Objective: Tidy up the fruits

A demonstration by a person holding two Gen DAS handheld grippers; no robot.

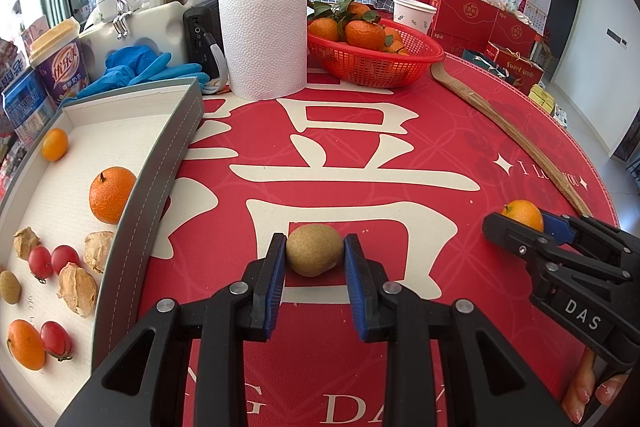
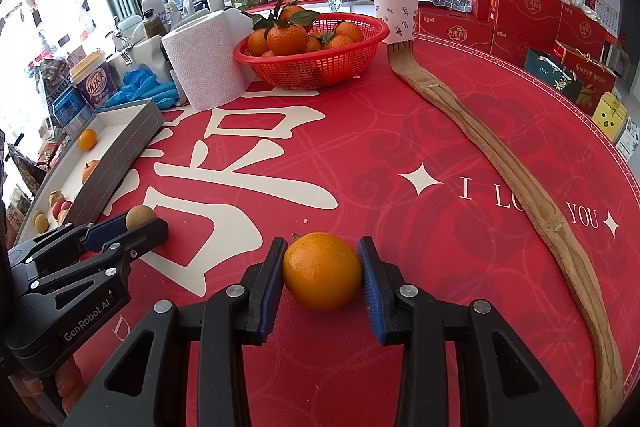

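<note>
My left gripper [image 1: 315, 247] is shut on a small brown round fruit [image 1: 315, 254] that rests on the red tablecloth; it also shows in the right wrist view [image 2: 140, 217]. My right gripper [image 2: 322, 255] is shut on a small orange citrus [image 2: 322, 270], also down on the cloth; the citrus also shows in the left wrist view [image 1: 523, 213]. A grey-walled tray [image 1: 160, 163] at the left holds oranges, cherry tomatoes, husked fruits and another brown fruit.
A red basket [image 1: 376, 61] of leafy tangerines stands at the back, next to a paper towel roll [image 1: 264, 41]. A long wooden back scratcher [image 2: 500, 155] lies along the right. Blue gloves [image 1: 140, 69], a drink cup and red gift boxes crowd the edges.
</note>
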